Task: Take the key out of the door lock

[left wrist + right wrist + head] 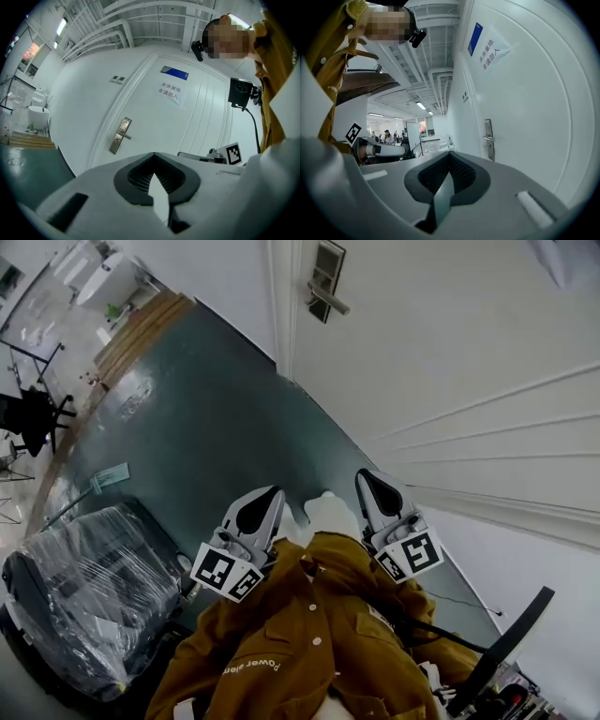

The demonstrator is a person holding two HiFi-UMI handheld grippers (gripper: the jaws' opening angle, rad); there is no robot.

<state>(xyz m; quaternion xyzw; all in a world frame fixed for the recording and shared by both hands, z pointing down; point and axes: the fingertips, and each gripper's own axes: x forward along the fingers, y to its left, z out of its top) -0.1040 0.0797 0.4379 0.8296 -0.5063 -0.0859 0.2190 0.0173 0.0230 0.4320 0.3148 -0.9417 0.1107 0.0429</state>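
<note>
A: Where is the key?

B: It should be in the door lock (326, 279), up on the white door (450, 343). The lock is far from us and looks very small. I cannot see the key itself in any view.

A: What are the grippers doing?

B: The left gripper (265, 498) has its jaws pressed together with nothing in them. The right gripper (372, 482) looks the same, jaws together and empty. Both hang close to the person's brown jacket (309, 634), well apart from the lock.

A: So what can go wrong?

B: First, closed jaws cannot take a key. If a gripper gets to the lock with its jaws together, it only bumps the key or the handle (330, 302).

A: And then?

B: A key is thin and small. If the jaws pinch only its edge, I think it slips out and drops on the green floor (206, 427).

A: Can it get stuck?

B: Maybe. If the key is turned in the lock, a straight pull does not free it. A hard, crooked pull may bend it.

A: Anything else?

B: The handle sticks out of the lock plate. A wide gripper may knock it and push the door. Going slow and opening the jaws early seems safest.
</note>
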